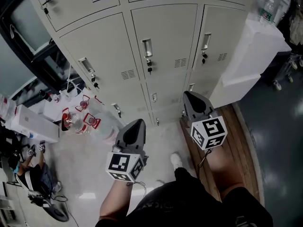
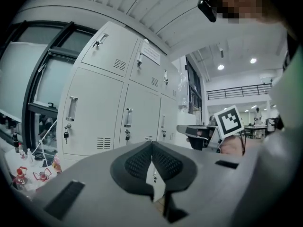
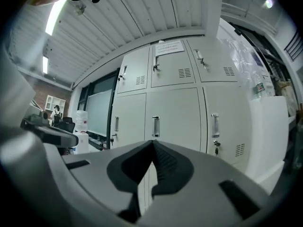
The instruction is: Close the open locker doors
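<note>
The left hand-held gripper and right hand-held gripper are held with jaws together and empty, near the lockers. Every locker door shown is shut, so nothing is judged left.

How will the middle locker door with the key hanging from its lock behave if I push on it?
The door looks like thin painted sheet metal, so probably stiff at the edges, slightly springy mid-panel. Its smooth paint may let the jaws skid. The dangling key would likely swing and rattle.

Left claw tips together, facing closed locker doors
</note>
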